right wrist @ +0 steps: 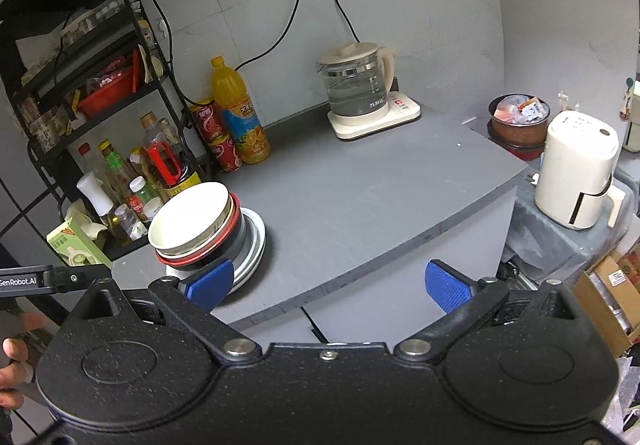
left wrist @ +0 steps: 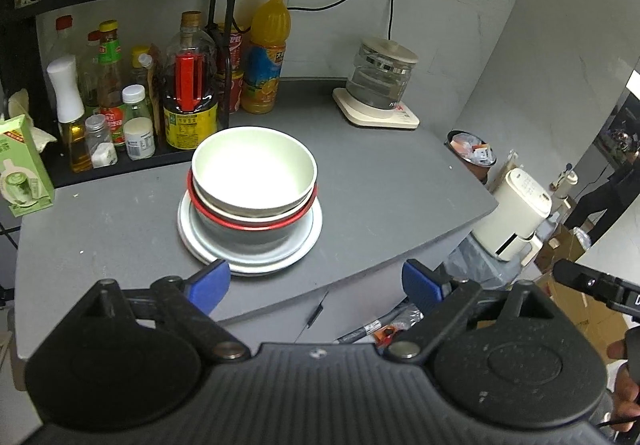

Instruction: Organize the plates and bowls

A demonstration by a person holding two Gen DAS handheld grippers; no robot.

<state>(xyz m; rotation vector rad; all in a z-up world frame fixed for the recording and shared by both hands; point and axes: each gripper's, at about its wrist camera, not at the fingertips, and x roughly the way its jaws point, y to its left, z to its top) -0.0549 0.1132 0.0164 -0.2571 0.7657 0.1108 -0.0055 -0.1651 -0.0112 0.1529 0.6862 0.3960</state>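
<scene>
A white bowl (left wrist: pixel 254 173) sits nested in a red-rimmed bowl (left wrist: pixel 256 223), and both stand on stacked white plates (left wrist: pixel 308 241) on the grey counter (left wrist: pixel 380 181). The same stack shows in the right wrist view, with the white bowl (right wrist: pixel 188 215), the red-rimmed bowl (right wrist: pixel 236 221) and the plates (right wrist: pixel 256 241). My left gripper (left wrist: pixel 316 287) is open and empty, just in front of the stack. My right gripper (right wrist: pixel 330 283) is open and empty, in front of the counter's edge, to the right of the stack.
A black rack (left wrist: pixel 224 57) with sauce bottles and an orange juice bottle (left wrist: pixel 266 53) stand behind the stack. A glass kettle (left wrist: pixel 380 77) on its base is at the back right. A white appliance (right wrist: pixel 576 177) and a bin (right wrist: pixel 518 117) stand beyond the counter's right edge.
</scene>
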